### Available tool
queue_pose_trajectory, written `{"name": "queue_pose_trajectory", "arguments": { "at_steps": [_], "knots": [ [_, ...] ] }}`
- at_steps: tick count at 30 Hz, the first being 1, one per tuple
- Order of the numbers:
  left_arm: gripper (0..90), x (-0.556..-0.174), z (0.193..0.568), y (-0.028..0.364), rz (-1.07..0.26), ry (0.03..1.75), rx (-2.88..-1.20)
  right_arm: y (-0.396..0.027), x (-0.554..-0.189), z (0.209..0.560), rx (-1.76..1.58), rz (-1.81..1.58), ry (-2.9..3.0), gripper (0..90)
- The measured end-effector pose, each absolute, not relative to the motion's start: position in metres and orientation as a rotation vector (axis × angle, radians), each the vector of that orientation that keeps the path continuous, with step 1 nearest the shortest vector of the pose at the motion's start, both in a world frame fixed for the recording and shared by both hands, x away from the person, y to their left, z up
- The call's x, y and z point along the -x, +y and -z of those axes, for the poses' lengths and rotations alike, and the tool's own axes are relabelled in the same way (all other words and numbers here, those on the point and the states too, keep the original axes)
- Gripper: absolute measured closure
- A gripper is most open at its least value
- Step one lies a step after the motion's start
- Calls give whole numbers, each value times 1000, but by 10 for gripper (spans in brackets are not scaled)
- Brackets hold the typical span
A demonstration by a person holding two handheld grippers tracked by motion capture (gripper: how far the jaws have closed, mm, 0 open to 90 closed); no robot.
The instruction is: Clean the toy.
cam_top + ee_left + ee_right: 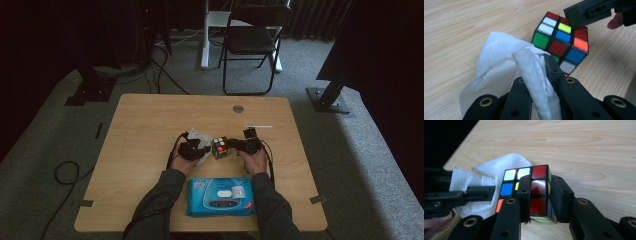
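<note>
This looks like a recording studio or lab space: black curtains (45, 35) close it in, stand bases (330, 100) and loose cables (67, 172) sit on grey carpet (360, 165), and a folding chair (252, 37) waits behind the wooden surface (150, 115).

Grey sleeves (165, 192), black claws with brass-ringed screws

The high view is dim and soft (dark surroundings); both gripper views are bright, evenly lit, fairly sharp.
</note>
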State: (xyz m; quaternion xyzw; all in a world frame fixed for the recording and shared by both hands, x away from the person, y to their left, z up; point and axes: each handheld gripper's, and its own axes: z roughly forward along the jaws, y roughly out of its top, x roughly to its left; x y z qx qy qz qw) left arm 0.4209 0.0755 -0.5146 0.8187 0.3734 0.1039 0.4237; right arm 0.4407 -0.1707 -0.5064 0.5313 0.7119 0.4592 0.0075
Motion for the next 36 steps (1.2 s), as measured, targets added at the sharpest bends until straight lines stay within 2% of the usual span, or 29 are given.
{"name": "queue_pose_trajectory", "arguments": {
  "at_steps": [4,5,7,8,16,25,33,36],
  "knots": [
    [850,-422,514,73,-261,934,-2047,-177,-441,502,-1667,-1363,2182,737],
    [850,-422,514,72,-261,930,-2051,-179,-441,501,-1665,-1329,2167,859],
    [850,-422,514,71,-258,927,-2052,-180,-442,505,-1670,-1212,2172,816],
    [849,-422,514,71,-258,925,-2051,-182,-442,508,-1697,-1210,2171,779],
    [849,-425,514,70,-259,929,-2058,-185,-438,500,-1671,-1282,2132,667],
    [849,-427,512,71,-272,936,-2050,-179,-438,500,-1672,-1309,2131,632],
    [849,-434,508,70,-296,954,-2048,-167,-439,501,-1661,-1285,2180,543],
    [849,-438,506,68,-307,963,-2041,-165,-439,500,-1662,-1293,2190,569]
  ]
}}
